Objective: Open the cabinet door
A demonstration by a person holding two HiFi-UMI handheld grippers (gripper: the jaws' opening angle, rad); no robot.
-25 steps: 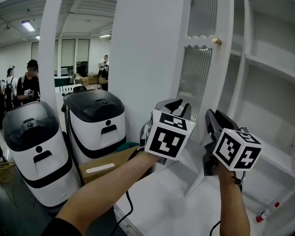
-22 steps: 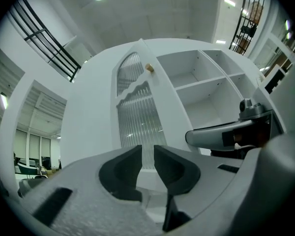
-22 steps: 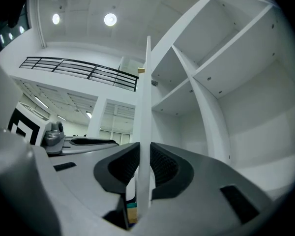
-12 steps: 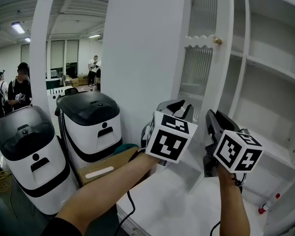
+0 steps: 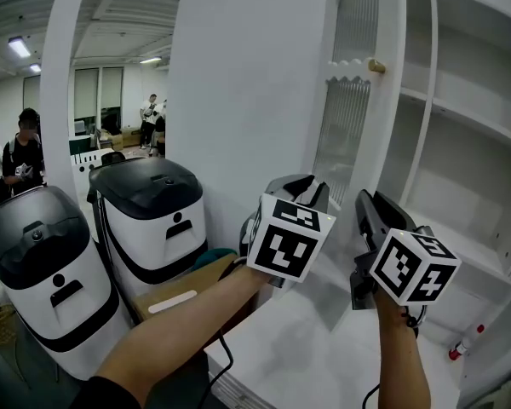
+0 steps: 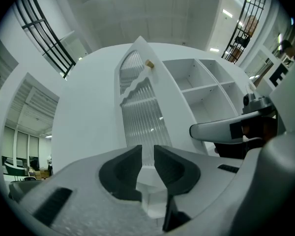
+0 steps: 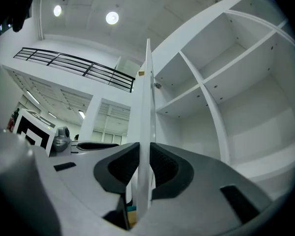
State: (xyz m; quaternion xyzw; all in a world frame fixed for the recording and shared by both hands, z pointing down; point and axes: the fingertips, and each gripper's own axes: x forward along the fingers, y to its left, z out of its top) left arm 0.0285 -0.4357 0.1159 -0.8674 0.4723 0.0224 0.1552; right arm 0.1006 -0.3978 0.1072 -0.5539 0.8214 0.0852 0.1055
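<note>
The white cabinet door [image 5: 358, 100] with ribbed glass and a brass knob [image 5: 376, 65] stands swung out from the cabinet. My right gripper [image 5: 364, 216] is shut on the door's free edge [image 7: 147, 132] below the knob [image 7: 141, 73]; the edge runs straight up between both pads. My left gripper [image 5: 305, 187] hangs just left of it, in front of the door's lower outer face. In the left gripper view its jaws [image 6: 147, 154] stand a little apart, with only the ribbed panel [image 6: 140, 112] showing beyond the gap and nothing held.
Open white shelves [image 5: 468, 113] fill the cabinet at the right. A red-capped marker [image 5: 465, 345] lies on its bottom board. Two white-and-black bin-shaped machines [image 5: 149, 216] [image 5: 43, 271] and a cardboard box [image 5: 183, 295] stand at the left. People stand far back left.
The view has swung to the right: the two machines and the people sit further left. Both grippers keep their places at the door, the right still on its edge.
</note>
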